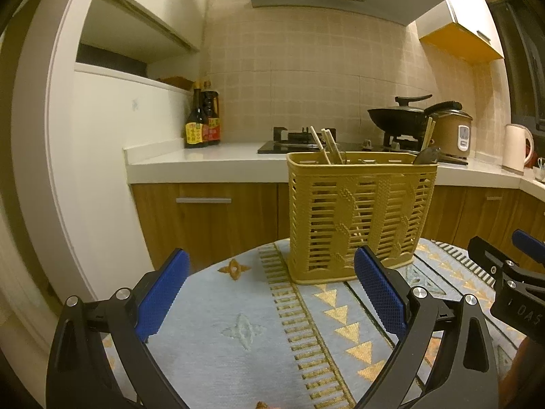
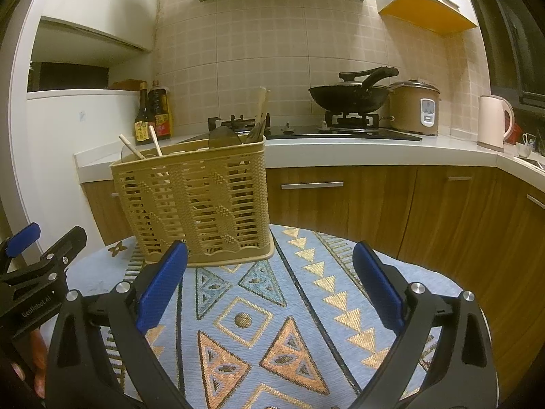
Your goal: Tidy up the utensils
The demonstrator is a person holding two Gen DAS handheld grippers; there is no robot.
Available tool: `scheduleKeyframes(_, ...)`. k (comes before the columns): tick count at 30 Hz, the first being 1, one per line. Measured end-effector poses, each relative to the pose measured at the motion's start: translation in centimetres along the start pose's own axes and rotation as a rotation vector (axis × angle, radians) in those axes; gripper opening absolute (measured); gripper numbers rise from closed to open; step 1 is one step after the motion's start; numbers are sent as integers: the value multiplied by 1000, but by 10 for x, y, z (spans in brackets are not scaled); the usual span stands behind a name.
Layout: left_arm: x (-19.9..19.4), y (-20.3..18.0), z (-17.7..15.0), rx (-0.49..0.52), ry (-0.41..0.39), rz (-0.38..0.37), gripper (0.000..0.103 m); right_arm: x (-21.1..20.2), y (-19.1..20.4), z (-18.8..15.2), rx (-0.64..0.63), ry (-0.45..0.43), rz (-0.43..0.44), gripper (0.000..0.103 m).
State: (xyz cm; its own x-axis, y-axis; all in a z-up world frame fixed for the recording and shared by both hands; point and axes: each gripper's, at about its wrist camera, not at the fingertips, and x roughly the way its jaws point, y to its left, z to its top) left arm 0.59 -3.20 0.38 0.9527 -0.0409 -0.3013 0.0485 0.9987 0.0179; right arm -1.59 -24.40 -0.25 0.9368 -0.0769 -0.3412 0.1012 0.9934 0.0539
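A tan slatted plastic utensil basket (image 1: 361, 214) stands upright on a round table with a patterned blue cloth (image 1: 238, 323). Wooden chopsticks (image 1: 325, 145) and a dark spoon (image 1: 427, 156) stick out of its top. My left gripper (image 1: 272, 289) is open and empty, just in front of the basket. In the right wrist view the basket (image 2: 194, 204) stands at the left, with chopsticks (image 2: 131, 148) and dark utensils (image 2: 255, 133) in it. My right gripper (image 2: 270, 289) is open and empty, in front and to the right of the basket.
Behind the table runs a white counter (image 2: 340, 151) with wooden cabinets, a gas hob with a black wok (image 2: 349, 97), a rice cooker (image 2: 414, 107), a kettle (image 2: 492, 121) and sauce bottles (image 1: 202, 122). The other gripper shows at the right edge of the left view (image 1: 511, 279).
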Motion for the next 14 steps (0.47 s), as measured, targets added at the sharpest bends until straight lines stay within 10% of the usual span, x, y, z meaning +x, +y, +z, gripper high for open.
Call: scheduleKeyframes(14,-2,2,1,-10,-12,-18,95,0,-2,1,12,0,5,94)
